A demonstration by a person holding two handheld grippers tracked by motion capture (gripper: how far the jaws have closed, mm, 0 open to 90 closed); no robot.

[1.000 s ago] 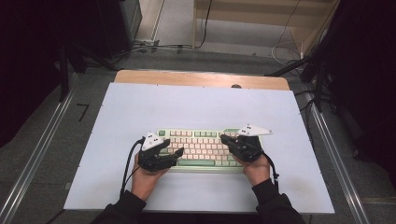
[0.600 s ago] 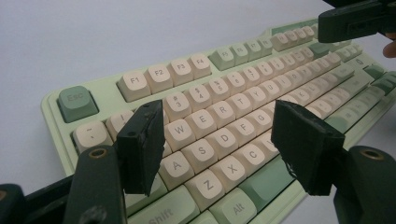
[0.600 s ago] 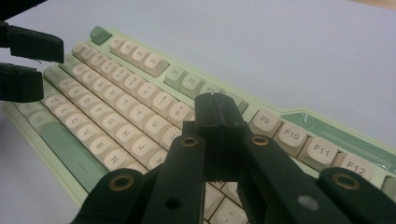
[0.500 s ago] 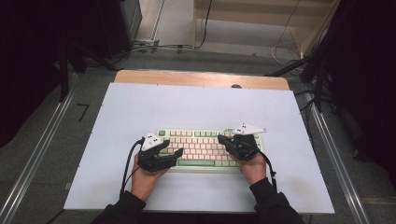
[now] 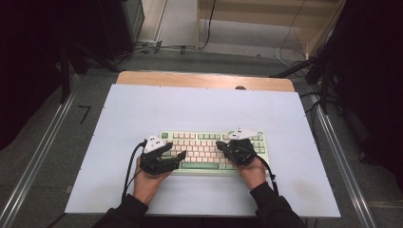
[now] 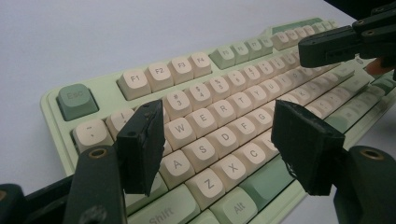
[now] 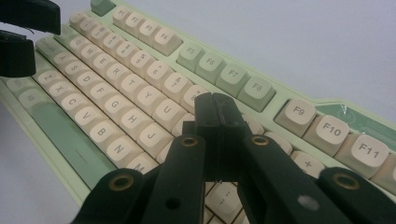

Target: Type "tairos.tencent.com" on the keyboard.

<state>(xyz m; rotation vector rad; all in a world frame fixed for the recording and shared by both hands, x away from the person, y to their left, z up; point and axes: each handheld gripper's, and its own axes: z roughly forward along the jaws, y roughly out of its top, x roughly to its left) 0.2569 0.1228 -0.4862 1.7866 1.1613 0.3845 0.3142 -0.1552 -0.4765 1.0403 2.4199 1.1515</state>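
Note:
A pale green keyboard (image 5: 209,142) with cream and green keys lies on the white table top (image 5: 204,107), near the front edge. My left gripper (image 5: 178,154) sits over its left end and is open. In the left gripper view its jaws (image 6: 219,140) stand wide apart above the letter keys, with nothing between the pads (image 6: 140,149). My right gripper (image 5: 219,144) is over the keyboard's right half. In the right gripper view its jaws (image 7: 217,116) are pressed together, low over the keys below the function row. Whether the tips touch a key is hidden.
A wooden strip (image 5: 204,80) borders the table's far edge. Metal rails (image 5: 43,156) run along both sides of the table. Cables (image 5: 157,47) and a wooden shelf unit (image 5: 266,28) stand on the floor beyond. A cable (image 5: 129,166) trails from the left gripper.
The right gripper has shifted a little to the left across the keyboard. The left gripper has stayed where it was.

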